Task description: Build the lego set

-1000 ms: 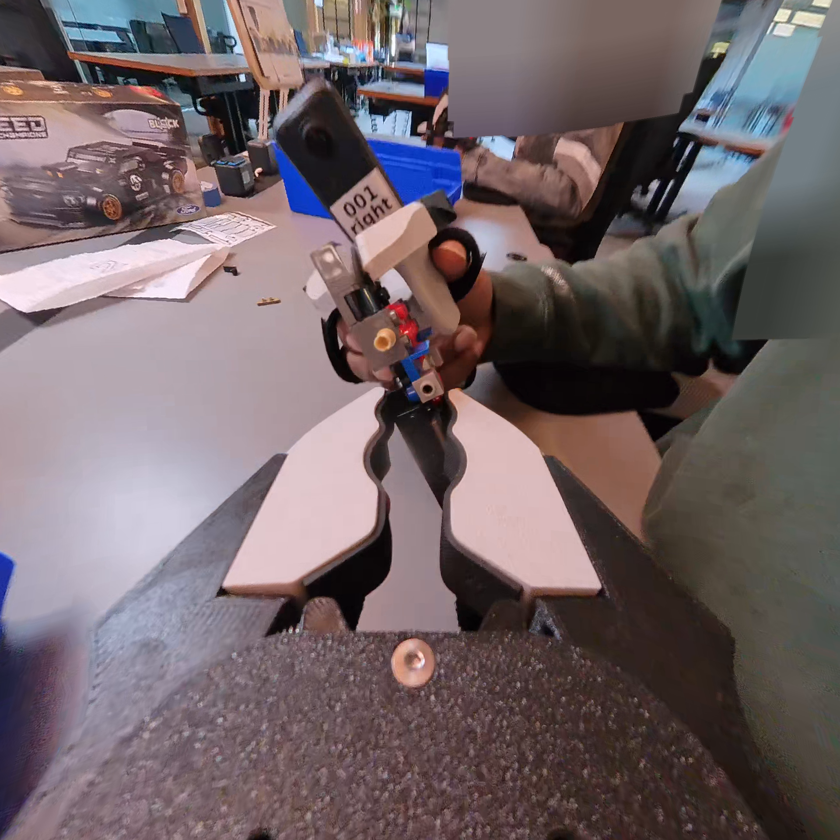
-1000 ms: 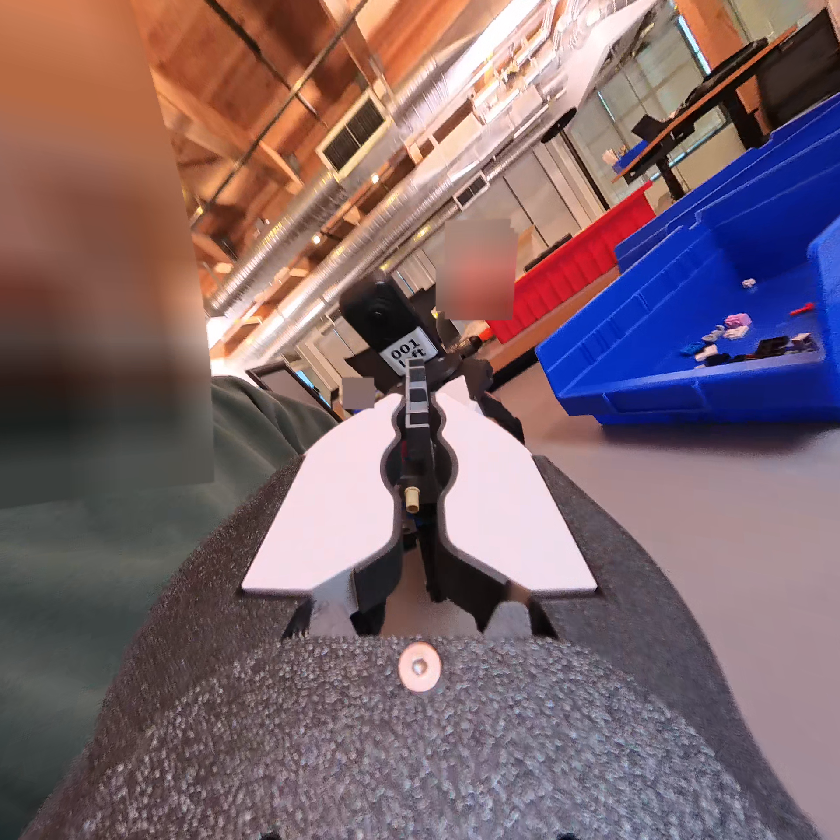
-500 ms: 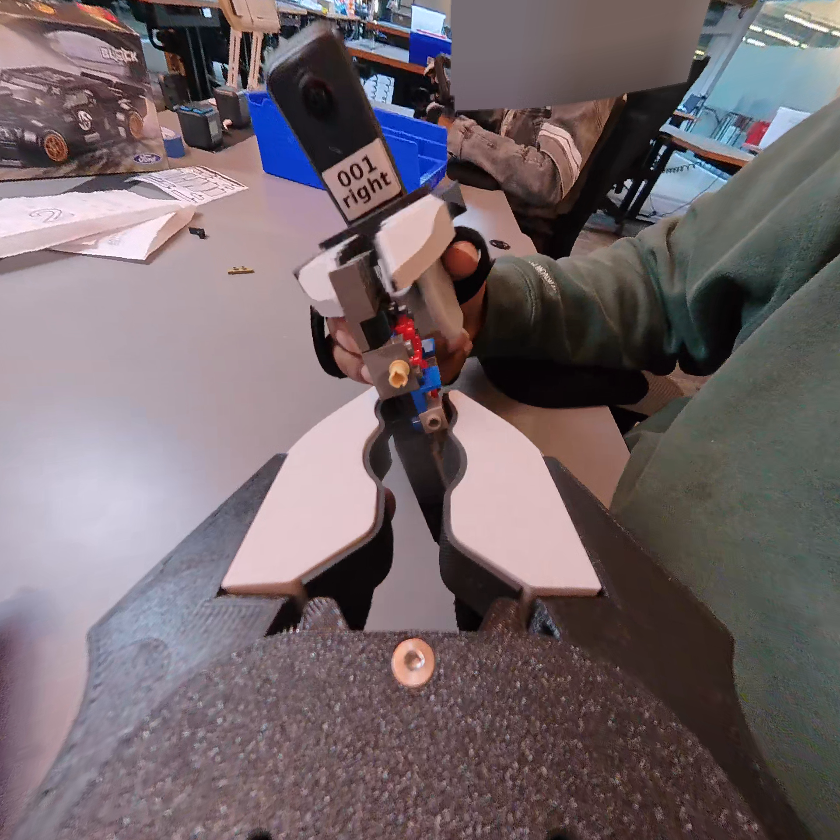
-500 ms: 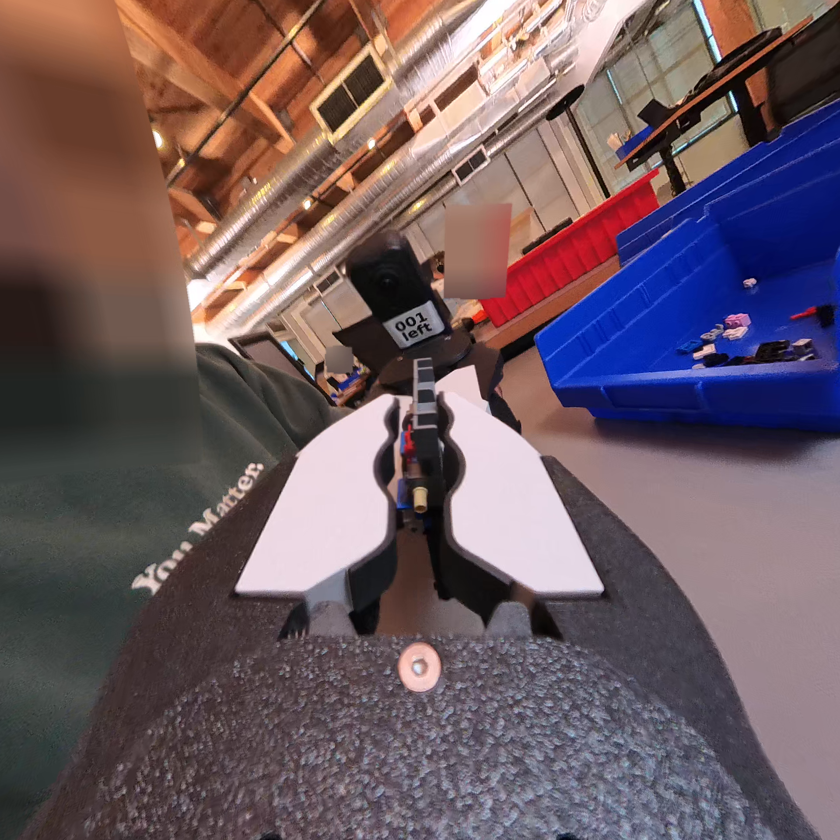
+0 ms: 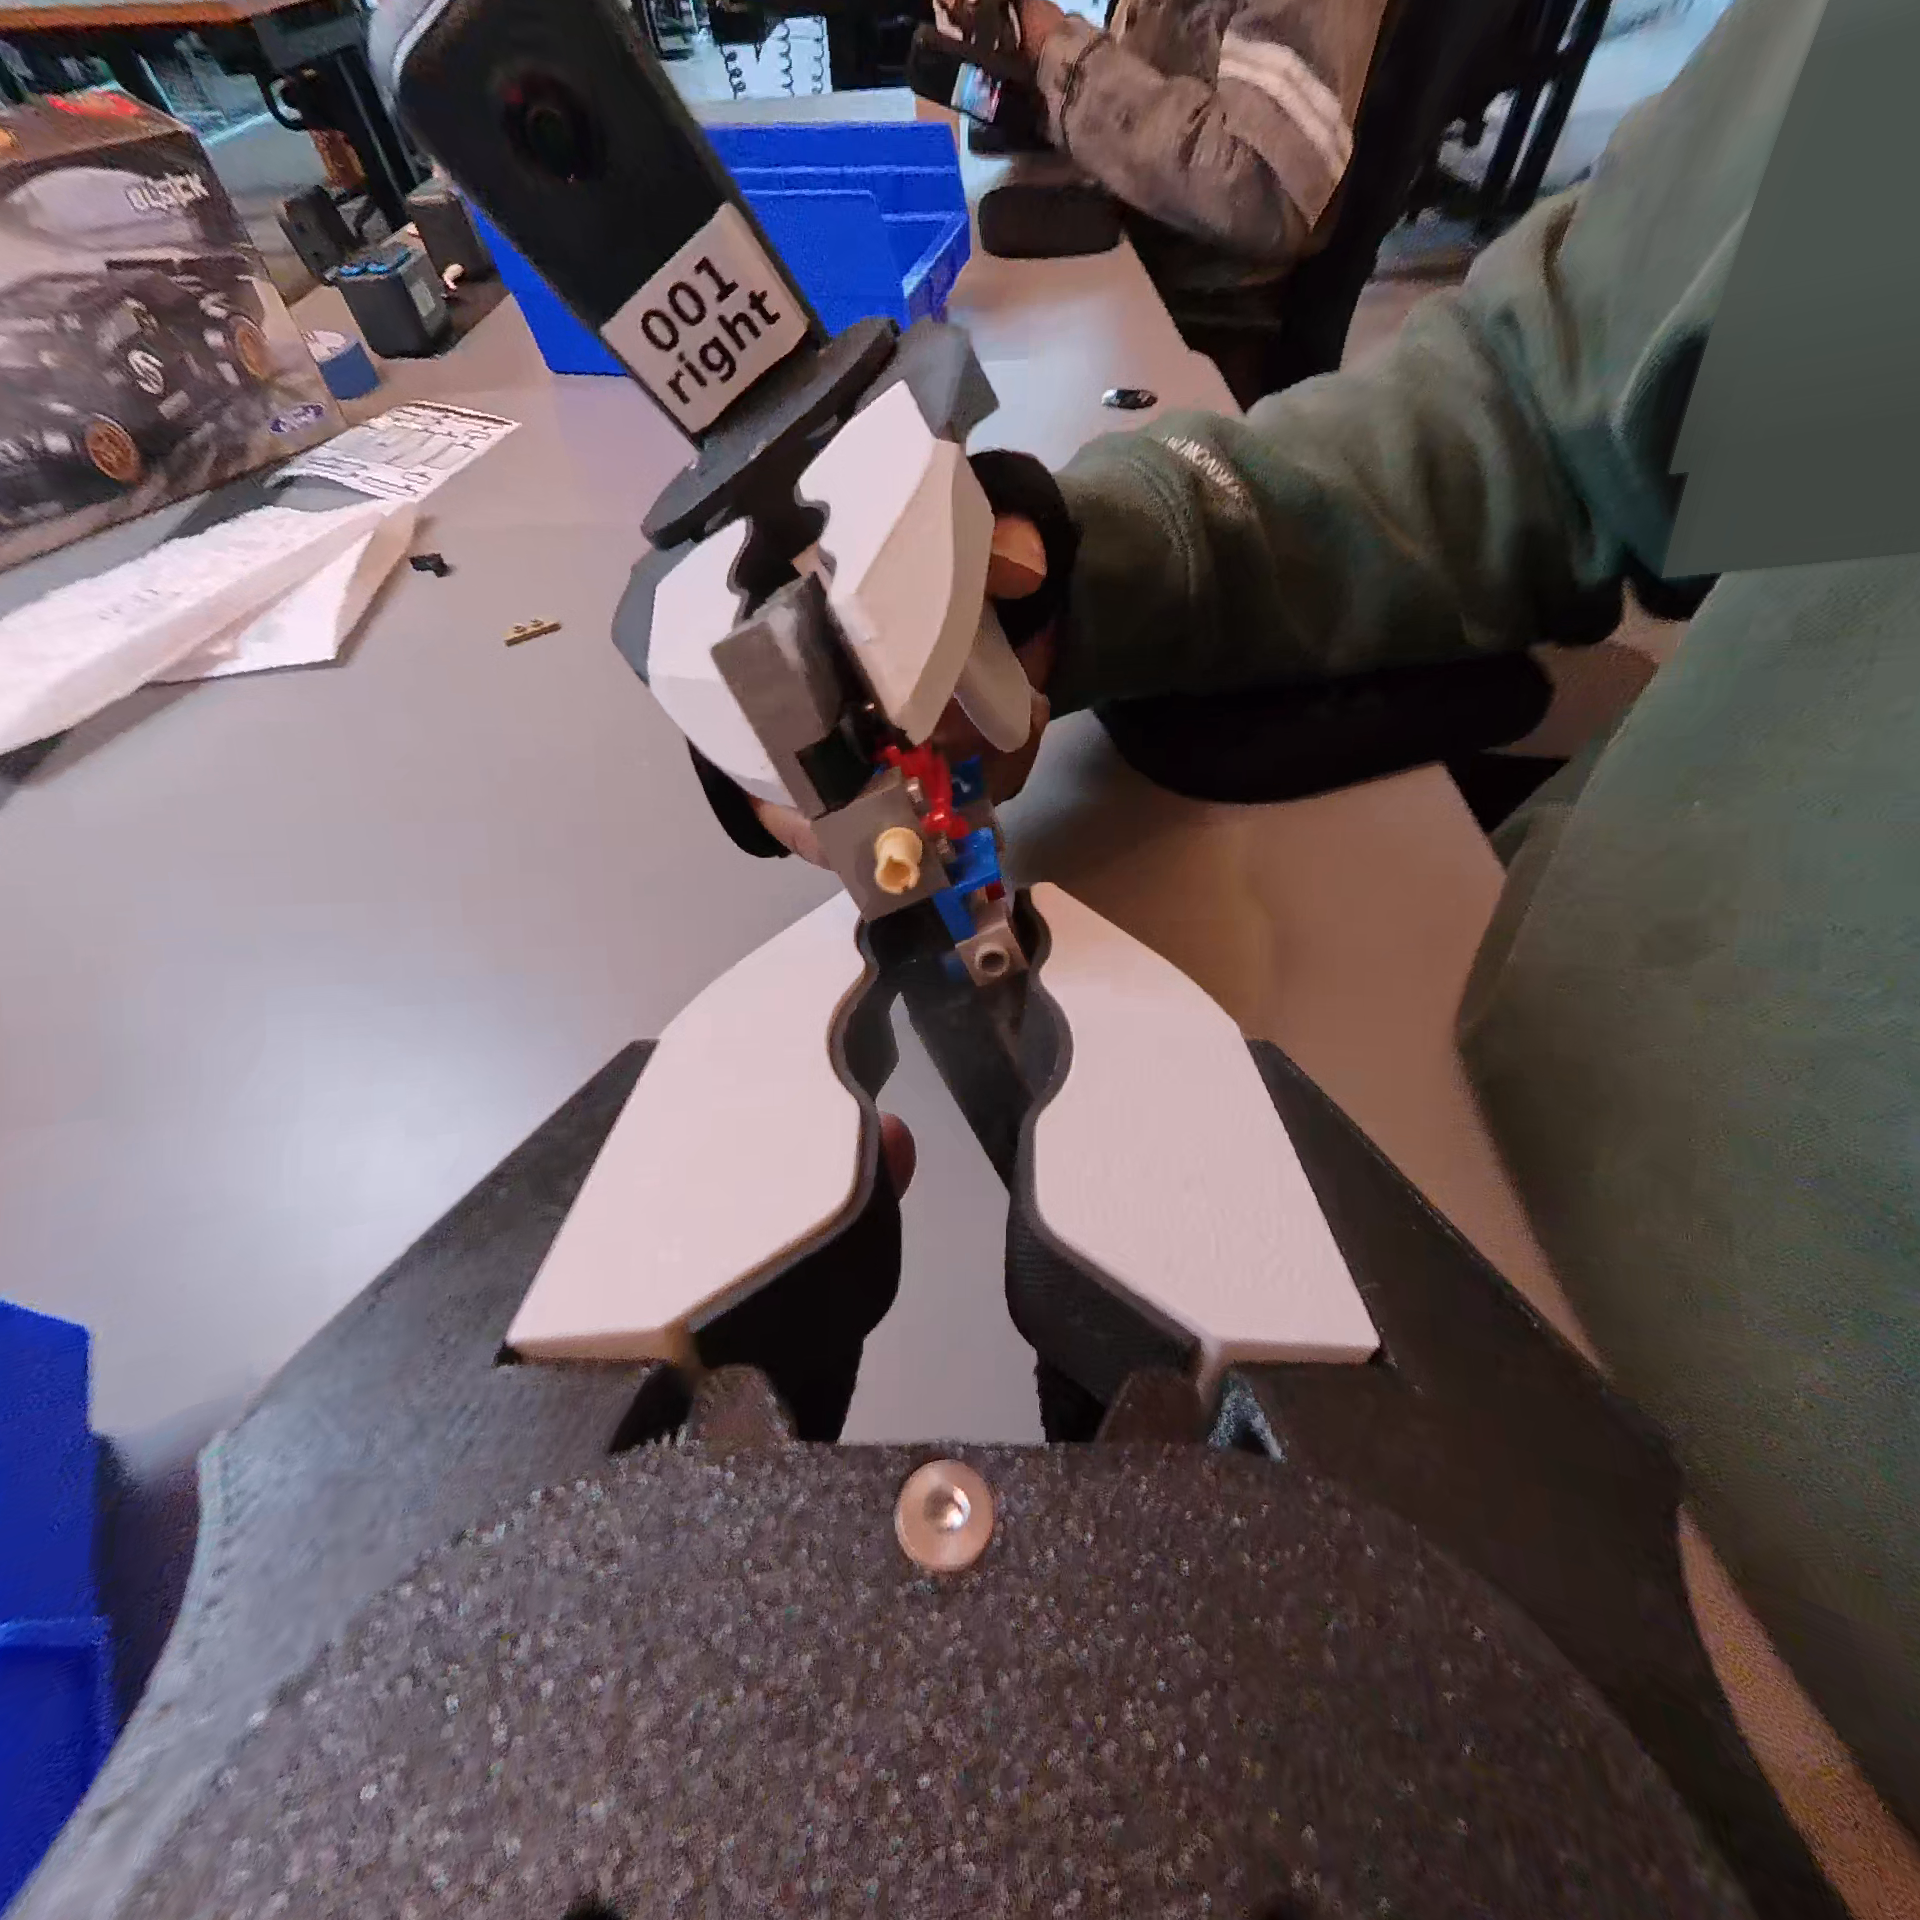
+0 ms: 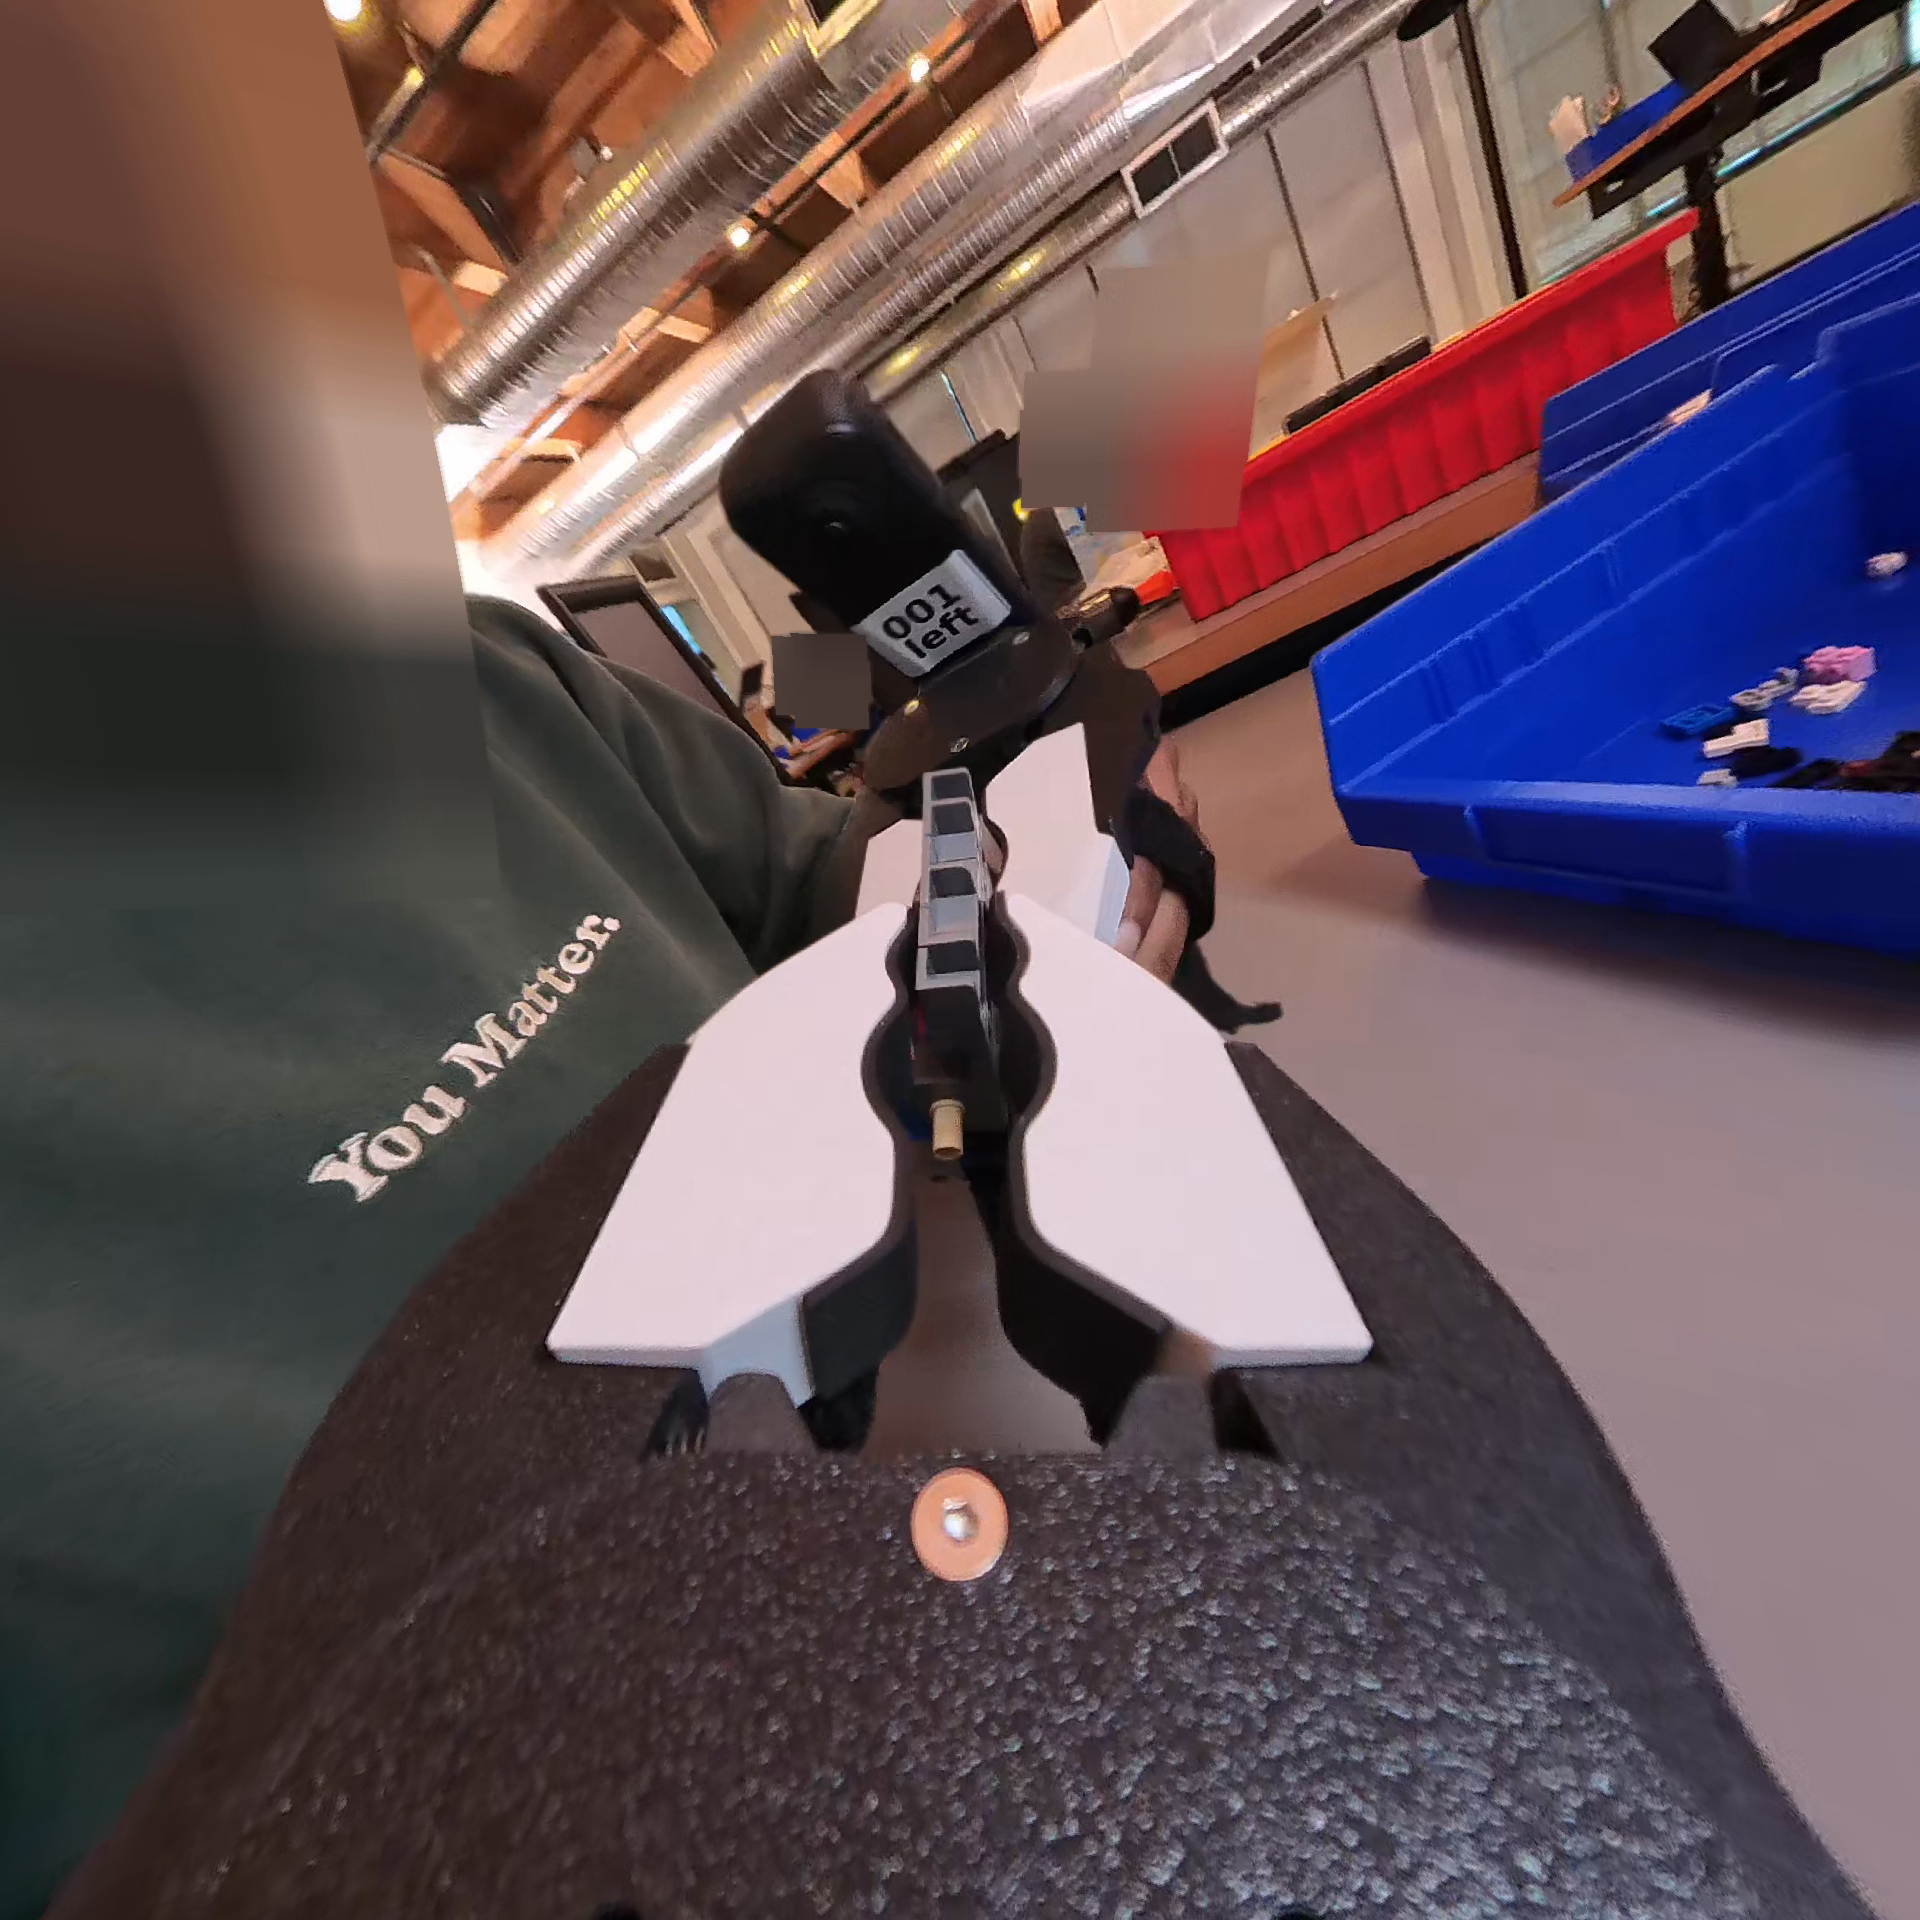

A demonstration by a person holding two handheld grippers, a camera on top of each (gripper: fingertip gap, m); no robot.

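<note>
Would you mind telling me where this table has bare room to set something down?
In the left wrist view, the grey table is bare between the white paper sheets and the left gripper. The far edge is crowded: printed box, blue bin. Both grippers, the right gripper too, clamp the brick assembly.

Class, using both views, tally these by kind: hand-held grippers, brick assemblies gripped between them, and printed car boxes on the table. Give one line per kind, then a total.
Hand-held grippers: 2 (left hand-held gripper, right hand-held gripper)
Brick assembly: 1
Car box: 1
Total: 4
</note>
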